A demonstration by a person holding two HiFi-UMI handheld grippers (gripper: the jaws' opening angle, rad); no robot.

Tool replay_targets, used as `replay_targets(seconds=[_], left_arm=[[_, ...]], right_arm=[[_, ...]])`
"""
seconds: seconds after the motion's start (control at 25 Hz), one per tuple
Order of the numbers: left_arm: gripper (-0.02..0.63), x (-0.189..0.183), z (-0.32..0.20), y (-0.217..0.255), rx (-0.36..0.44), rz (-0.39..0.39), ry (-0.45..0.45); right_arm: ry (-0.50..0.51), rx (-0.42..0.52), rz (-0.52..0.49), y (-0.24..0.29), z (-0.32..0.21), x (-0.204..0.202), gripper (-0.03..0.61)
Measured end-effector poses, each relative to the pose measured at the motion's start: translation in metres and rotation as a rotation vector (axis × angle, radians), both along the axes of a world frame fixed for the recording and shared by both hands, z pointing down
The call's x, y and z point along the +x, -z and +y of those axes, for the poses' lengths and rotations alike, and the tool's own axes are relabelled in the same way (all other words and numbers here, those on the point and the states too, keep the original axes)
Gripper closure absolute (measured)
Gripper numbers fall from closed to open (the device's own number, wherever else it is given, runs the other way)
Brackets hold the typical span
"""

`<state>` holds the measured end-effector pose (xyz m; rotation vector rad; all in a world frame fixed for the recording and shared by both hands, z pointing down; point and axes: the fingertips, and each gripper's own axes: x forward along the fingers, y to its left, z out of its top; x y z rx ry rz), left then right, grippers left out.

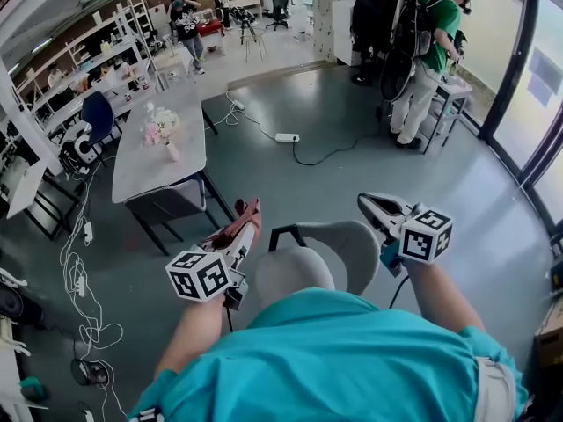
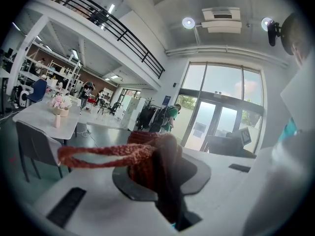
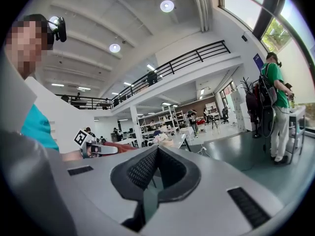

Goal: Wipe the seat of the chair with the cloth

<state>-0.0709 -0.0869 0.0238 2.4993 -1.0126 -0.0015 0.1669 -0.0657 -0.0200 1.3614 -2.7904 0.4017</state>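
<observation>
Forward, cloth (image 1: 236,228) along left hand-held gripper (image 1: 252,210)

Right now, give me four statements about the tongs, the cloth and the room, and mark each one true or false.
1. The left tongs are clamped on a red knitted cloth. True.
2. The right tongs grip a second cloth. False: they are closed with nothing between them.
3. The cloth is pressed flat on the chair. False: it is held up in the air, off the chair.
4. Flowers stand on the grey table. True.
</observation>
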Motion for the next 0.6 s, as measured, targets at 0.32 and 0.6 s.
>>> replay_targets(seconds=[0.32, 0.6], left_arm=[[0.551, 0.0032, -0.0006, -0.0020, -0.003, -0.004, -0.011], [0.551, 0.0071, 0.0019, -0.0062, -0.001, -0.010, -0.021]], right_arm=[[0.001, -0.003, 0.006, -0.0019, 0.0019, 0.0000, 0.581], [0.005, 0.004, 0.013, -0.0045, 0.0049, -0.0002, 0.581]])
